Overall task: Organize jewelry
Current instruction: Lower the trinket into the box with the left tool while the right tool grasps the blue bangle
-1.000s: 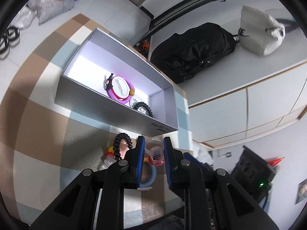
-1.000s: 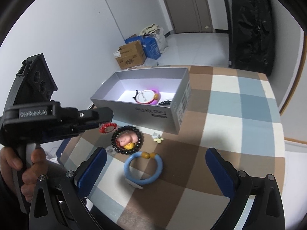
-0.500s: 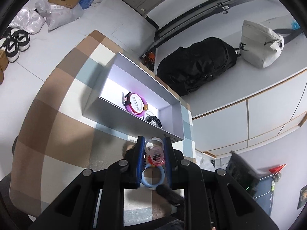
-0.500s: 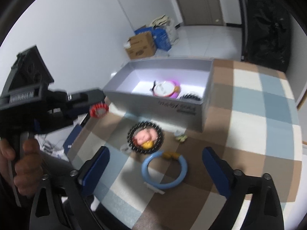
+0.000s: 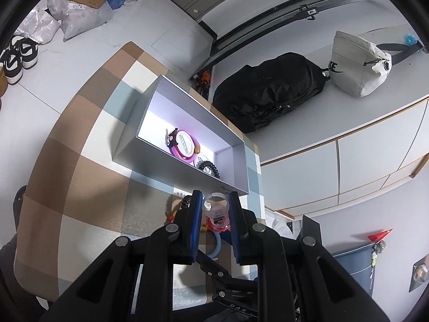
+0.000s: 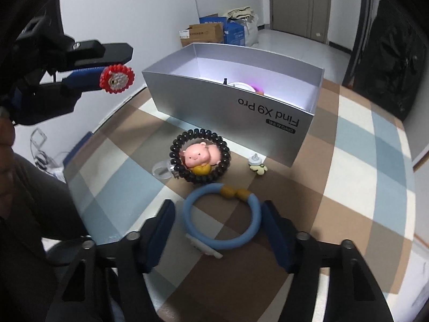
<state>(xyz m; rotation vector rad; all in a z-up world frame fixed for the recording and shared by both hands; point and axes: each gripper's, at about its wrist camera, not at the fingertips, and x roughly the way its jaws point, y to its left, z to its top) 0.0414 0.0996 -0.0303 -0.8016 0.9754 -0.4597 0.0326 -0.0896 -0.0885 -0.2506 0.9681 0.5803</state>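
Note:
My left gripper (image 5: 214, 201) is shut on a red beaded flower ring (image 5: 217, 212), held high above the table; it also shows in the right wrist view (image 6: 116, 78). The silver box (image 5: 161, 161) (image 6: 236, 112) holds a pink bracelet (image 5: 182, 145) and a black coil hair tie (image 5: 209, 167). On the checked table lie a blue bracelet (image 6: 222, 222), a black bead bracelet (image 6: 201, 161) around a pink pig charm (image 6: 197, 155), a clear ring (image 6: 161, 170) and a small yellow flower charm (image 6: 258, 167). My right gripper (image 6: 217, 214) is open, its fingers on either side of the blue bracelet.
A black backpack (image 5: 268, 91) and a white bag (image 5: 359, 67) lie on the floor past the table. Cardboard boxes (image 6: 203, 35) and bags stand by the far wall. The table's left edge (image 6: 88, 134) is close to the person's body.
My left gripper has risen higher above the table with the ring. My right gripper has come down and forward, narrowing around the blue bracelet.

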